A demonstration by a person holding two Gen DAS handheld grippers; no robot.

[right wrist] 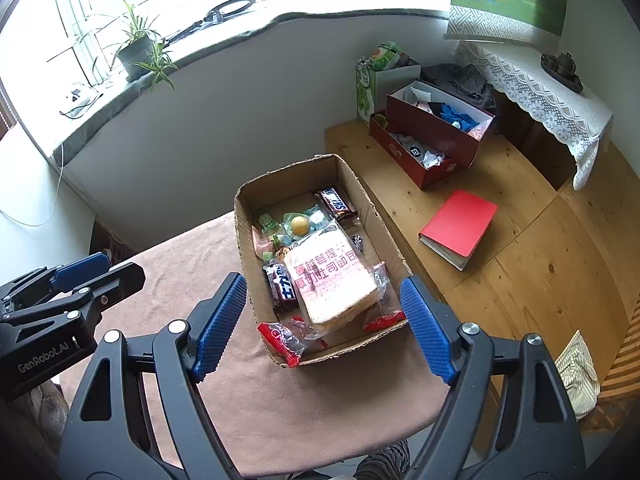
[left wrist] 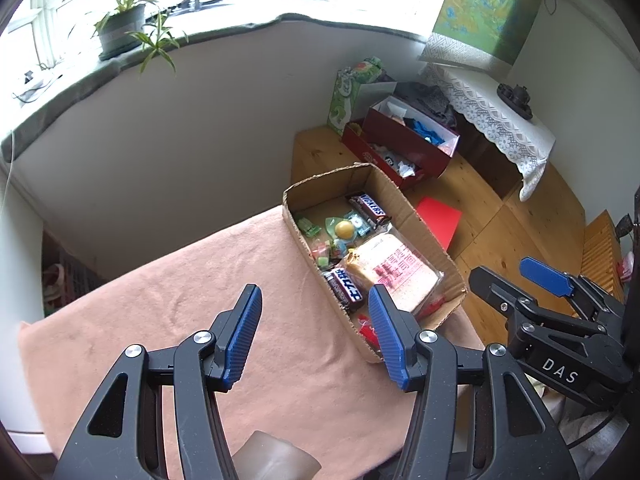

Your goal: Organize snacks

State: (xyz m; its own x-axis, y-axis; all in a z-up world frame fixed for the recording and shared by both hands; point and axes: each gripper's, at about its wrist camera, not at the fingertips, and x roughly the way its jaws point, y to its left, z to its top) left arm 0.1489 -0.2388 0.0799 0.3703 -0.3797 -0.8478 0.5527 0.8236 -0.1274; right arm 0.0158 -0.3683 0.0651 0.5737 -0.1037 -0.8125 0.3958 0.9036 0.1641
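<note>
A cardboard box (right wrist: 352, 184) sits on the pink-clothed table (right wrist: 192, 280), also in the left wrist view (left wrist: 400, 200). It holds a wrapped bread slice (right wrist: 332, 280), two Snickers bars (right wrist: 336, 202), a red-ended snack packet (right wrist: 288, 338) and several small sweets (right wrist: 300, 224). My left gripper (left wrist: 316, 332) is open and empty, above the cloth just left of the box's near end. My right gripper (right wrist: 324, 328) is open and empty, hovering over the box's near end. Each gripper shows at the edge of the other's view.
A wooden platform (right wrist: 520, 248) lies right of the table, with a red notebook (right wrist: 460, 226), red shoeboxes (right wrist: 432, 140) full of items and a green bag (right wrist: 370, 80). A lace-covered stand (right wrist: 540, 92) is behind. A windowsill holds a potted plant (right wrist: 136, 52).
</note>
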